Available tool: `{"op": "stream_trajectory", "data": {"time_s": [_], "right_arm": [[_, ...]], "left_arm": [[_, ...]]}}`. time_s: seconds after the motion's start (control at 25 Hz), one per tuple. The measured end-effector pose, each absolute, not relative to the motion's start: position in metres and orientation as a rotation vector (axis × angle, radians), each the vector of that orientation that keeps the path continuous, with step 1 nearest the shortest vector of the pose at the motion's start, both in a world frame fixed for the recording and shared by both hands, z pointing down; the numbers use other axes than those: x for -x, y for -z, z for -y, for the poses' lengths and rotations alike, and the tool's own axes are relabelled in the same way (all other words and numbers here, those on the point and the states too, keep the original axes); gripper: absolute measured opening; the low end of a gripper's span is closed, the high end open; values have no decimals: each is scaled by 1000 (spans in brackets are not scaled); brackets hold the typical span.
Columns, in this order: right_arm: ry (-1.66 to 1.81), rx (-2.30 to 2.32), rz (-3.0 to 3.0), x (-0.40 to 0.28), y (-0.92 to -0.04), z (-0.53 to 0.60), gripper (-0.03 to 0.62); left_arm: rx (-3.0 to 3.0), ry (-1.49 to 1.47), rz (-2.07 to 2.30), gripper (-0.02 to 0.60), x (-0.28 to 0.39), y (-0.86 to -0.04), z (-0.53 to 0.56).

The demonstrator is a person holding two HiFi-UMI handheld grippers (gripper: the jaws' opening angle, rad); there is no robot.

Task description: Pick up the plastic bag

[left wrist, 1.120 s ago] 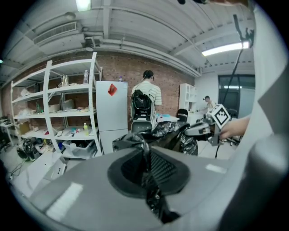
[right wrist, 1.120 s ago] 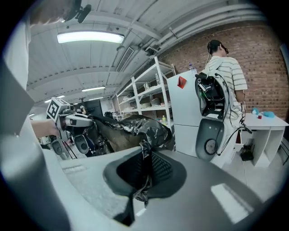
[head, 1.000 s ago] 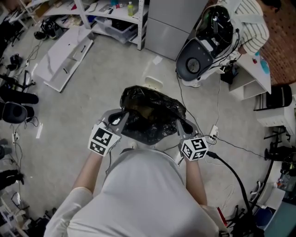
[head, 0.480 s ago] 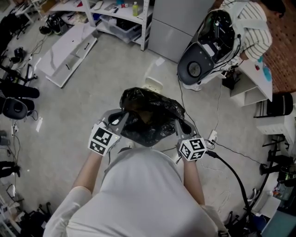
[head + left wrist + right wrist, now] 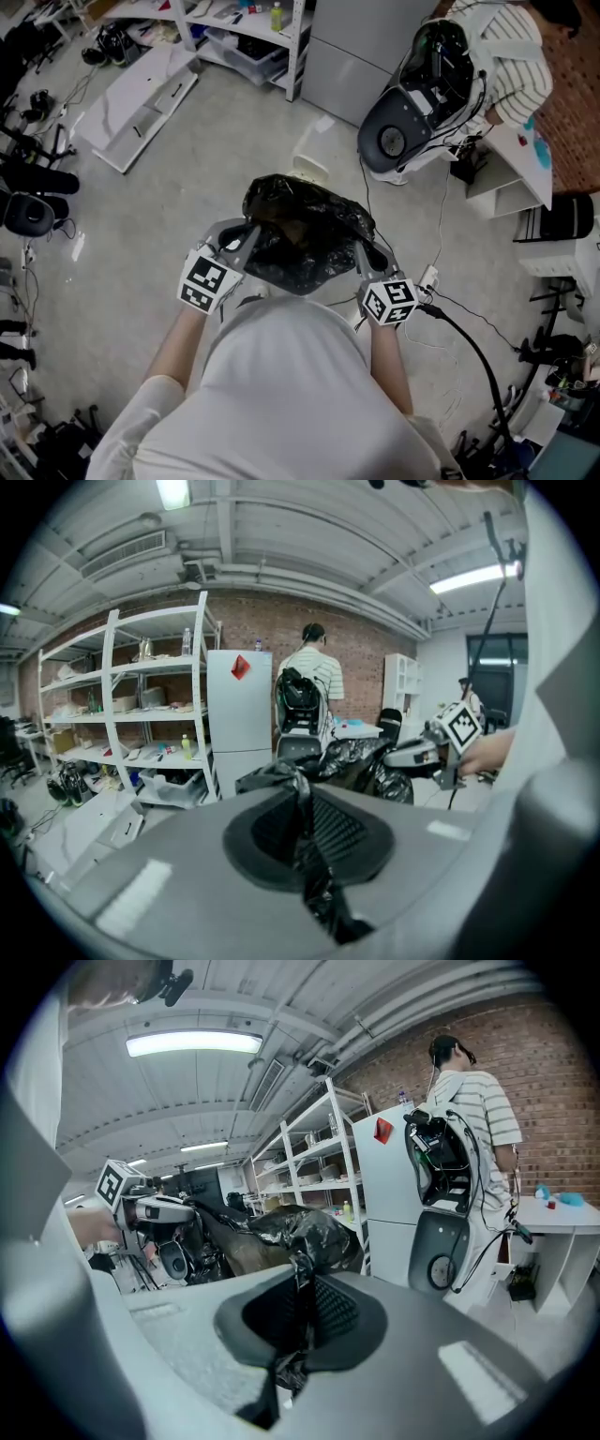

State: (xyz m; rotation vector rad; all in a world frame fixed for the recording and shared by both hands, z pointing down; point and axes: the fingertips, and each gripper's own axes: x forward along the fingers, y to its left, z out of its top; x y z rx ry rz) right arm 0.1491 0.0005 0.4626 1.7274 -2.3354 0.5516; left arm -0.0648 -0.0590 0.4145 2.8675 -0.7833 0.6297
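Bag [image 5: 305, 234] hangs in front of the person's torso [image 5: 281, 394], slung between the two tongs and, as far as I can judge, clear of the floor [image 5: 169, 187]. The left gripper [image 5: 247, 240] is clenched on a twisted strip of black film at one edge. The right gripper [image 5: 367, 251] bites a like strip at the opposite edge. Gripping both edges probably shares the weight and keeps the mouth spread, so the contents stay cupped. Both forearms [image 5: 178, 347] reach forward from bent elbows, roughly parallel, with the grippers tipped slightly down and angled in toward the bag.
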Motion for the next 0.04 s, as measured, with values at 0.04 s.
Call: {"op": "stream_trajectory", "data": {"time_s": [0.04], "right_arm": [[-552,-1730,2334,-150,-462,0,2]], "left_arm": [[-2869,-631,782,6,64,-413,59]]}}
